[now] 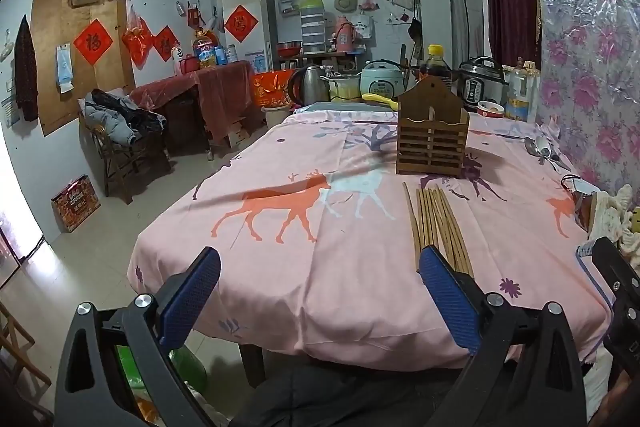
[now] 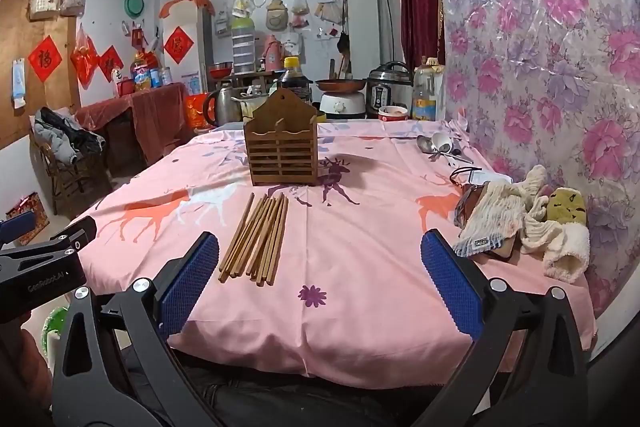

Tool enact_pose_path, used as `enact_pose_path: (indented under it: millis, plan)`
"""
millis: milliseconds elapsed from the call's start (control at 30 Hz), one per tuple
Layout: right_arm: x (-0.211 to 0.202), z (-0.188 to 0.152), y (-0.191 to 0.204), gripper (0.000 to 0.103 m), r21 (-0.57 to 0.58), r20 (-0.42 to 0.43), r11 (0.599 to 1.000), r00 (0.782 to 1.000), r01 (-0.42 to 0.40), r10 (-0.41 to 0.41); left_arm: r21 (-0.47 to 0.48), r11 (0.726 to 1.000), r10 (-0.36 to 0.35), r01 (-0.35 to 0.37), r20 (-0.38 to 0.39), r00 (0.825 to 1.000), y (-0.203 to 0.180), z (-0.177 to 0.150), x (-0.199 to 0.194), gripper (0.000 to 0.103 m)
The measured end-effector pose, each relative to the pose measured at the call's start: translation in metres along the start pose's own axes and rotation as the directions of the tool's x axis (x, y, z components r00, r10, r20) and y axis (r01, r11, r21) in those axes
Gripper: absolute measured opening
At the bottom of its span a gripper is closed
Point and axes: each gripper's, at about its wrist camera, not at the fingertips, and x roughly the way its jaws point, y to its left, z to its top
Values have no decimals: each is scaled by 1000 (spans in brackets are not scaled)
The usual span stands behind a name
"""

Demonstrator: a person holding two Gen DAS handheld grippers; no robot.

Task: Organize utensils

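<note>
Lying lengthwise toward the wooden holder (image 2: 282,143), chopsticks (image 2: 256,241) rest between both wide-open, empty hand-held grippers (image 2: 320,283).

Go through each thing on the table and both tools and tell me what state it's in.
Left tool: open, holding nothing.
Right tool: open, holding nothing.
Chopsticks: lying loose in a bundle on the cloth.
Wooden holder: upright, no utensils seen inside.
Spoons: lying in a pile near the wall.
</note>
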Motion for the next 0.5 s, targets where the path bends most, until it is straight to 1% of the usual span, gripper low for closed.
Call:
enact_pose_path:
  millis: [500]
  plan:
    - [0,0,0,97,1,0,1000,1000,-1,1,-11,1000,13,-13,-1,1000,9,0,2,97]
